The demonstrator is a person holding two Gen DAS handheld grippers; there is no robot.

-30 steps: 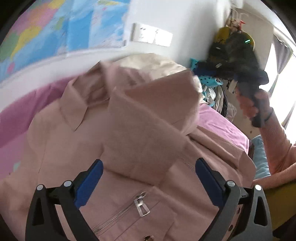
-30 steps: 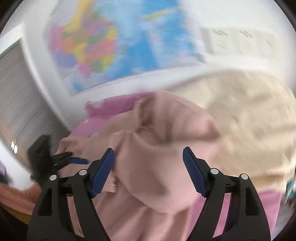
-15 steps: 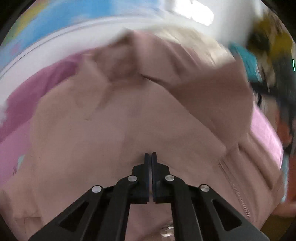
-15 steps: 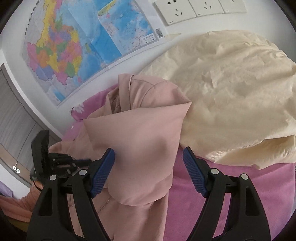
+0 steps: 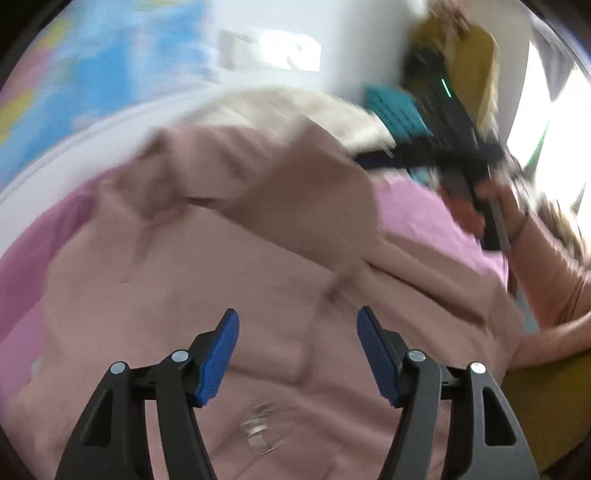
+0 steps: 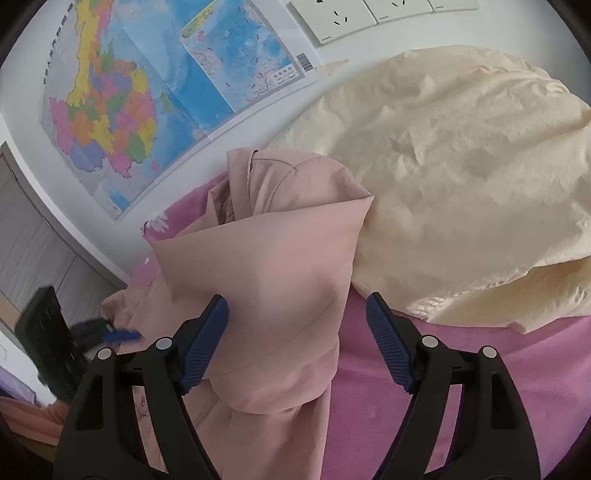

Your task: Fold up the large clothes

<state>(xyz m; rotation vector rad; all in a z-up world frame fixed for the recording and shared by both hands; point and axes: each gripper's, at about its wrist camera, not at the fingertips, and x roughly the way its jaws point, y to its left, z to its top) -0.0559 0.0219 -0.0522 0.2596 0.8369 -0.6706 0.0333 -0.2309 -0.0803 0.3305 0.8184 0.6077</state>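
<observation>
A pale pink zip jacket (image 5: 207, 280) lies front-up on a pink bedspread (image 5: 436, 218), one sleeve folded across its chest. The left wrist view is blurred. My left gripper (image 5: 297, 350) is open just above the jacket's front, near the zipper pull (image 5: 258, 432), holding nothing. In the right wrist view the folded sleeve (image 6: 273, 280) lies below my right gripper (image 6: 297, 341), which is open and empty. The right gripper also shows in the left wrist view (image 5: 436, 147), and the left gripper in the right wrist view (image 6: 110, 334).
A cream garment (image 6: 461, 184) is heaped on the bed (image 6: 461, 387) by the wall. A map (image 6: 147, 92) and wall sockets (image 6: 369, 14) hang behind. Coloured things (image 5: 461, 74) pile at the bed's far corner.
My left gripper was open, shut half a second ago, and is open again over the jacket front. My right gripper stays open, above the folded sleeve.
</observation>
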